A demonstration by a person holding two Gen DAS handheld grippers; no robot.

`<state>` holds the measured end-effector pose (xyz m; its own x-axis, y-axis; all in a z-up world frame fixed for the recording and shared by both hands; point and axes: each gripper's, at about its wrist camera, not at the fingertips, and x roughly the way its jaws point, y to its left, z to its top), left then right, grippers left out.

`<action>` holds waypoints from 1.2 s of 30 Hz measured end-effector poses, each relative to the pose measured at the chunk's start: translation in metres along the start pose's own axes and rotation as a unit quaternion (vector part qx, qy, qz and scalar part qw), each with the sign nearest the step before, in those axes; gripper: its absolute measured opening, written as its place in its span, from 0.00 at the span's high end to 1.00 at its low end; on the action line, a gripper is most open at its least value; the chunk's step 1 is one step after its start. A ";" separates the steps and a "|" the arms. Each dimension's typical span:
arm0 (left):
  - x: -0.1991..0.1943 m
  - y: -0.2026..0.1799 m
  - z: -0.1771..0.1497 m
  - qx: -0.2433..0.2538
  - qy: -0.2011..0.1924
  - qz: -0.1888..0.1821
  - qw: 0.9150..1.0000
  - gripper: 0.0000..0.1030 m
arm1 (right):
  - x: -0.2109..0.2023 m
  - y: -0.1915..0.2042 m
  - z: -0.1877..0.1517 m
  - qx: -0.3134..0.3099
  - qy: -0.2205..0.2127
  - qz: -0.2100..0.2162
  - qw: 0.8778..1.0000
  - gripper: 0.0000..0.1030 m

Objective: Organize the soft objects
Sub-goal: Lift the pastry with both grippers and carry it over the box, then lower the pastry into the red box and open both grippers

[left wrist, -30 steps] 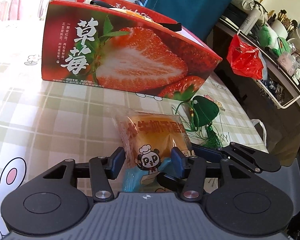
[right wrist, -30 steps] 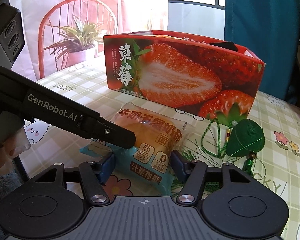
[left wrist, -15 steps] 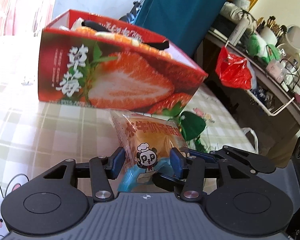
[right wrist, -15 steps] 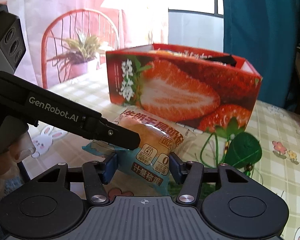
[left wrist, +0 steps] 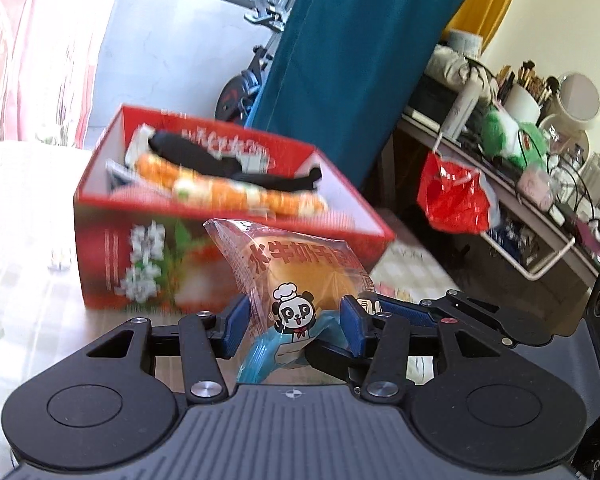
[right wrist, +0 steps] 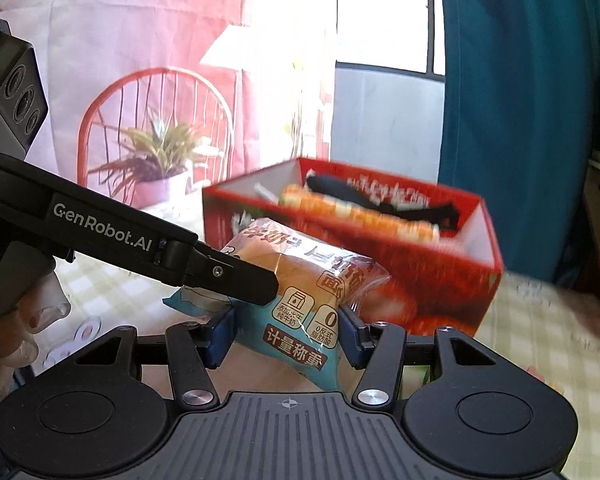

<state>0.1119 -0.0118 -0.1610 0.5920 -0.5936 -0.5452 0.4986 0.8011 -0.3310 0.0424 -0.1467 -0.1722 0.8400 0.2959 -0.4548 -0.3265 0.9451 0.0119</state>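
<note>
Packaged bread bun (left wrist: 300, 280), airborne before open red strawberry box (left wrist: 148, 264) holding soft items

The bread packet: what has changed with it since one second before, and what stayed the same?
The bread packet has been lifted off the table, held between the left gripper and the right gripper, and now hangs in front of the strawberry box, whose inside has come into view. Both grips stayed on it. The box kept its place.
</note>
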 end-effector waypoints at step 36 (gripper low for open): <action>0.063 0.077 0.104 -0.017 0.000 0.103 0.994 0.47 | 0.147 -0.025 0.098 -0.015 0.030 0.006 0.999 0.49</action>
<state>0.2531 0.0044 -0.1402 0.6796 -0.4158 -0.6043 0.3442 0.9083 -0.2378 0.2169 -0.1135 -0.1523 0.8092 0.2975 -0.5067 -0.3500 0.9367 -0.0090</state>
